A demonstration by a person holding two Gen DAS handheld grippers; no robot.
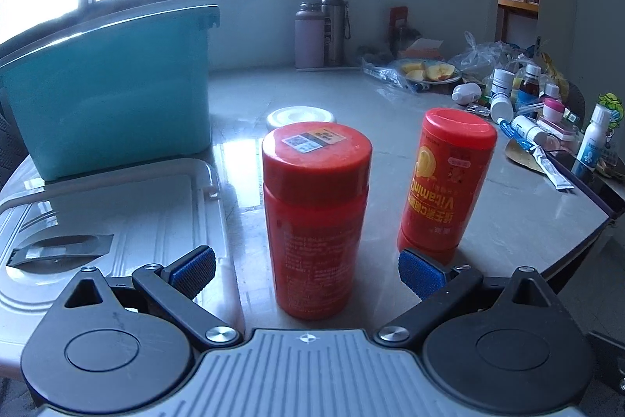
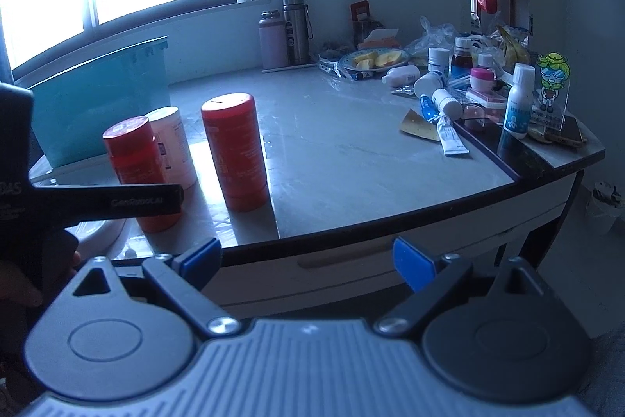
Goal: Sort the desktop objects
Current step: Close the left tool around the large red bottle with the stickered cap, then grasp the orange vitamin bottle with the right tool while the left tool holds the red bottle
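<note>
A red bottle (image 1: 315, 217) stands upright on the table between the wide-open fingers of my left gripper (image 1: 307, 272), with gaps on both sides. A second red Vitamin C bottle (image 1: 445, 178) stands upside down to its right. A white bottle (image 1: 300, 115) stands behind, mostly hidden. In the right wrist view the same red bottle (image 2: 134, 159), white bottle (image 2: 175, 147) and taller red bottle (image 2: 236, 151) stand at the table's left. My right gripper (image 2: 306, 262) is open and empty, held off the table's front edge. The left gripper's body (image 2: 90, 202) shows at the left.
A teal storage box (image 1: 109, 92) stands at the back left, its grey lid (image 1: 109, 221) lying flat in front of it. Several medicine bottles and tubes (image 2: 449, 92) clutter the right side. Two flasks (image 2: 285, 34) and a plate of fruit (image 2: 371, 59) stand at the back.
</note>
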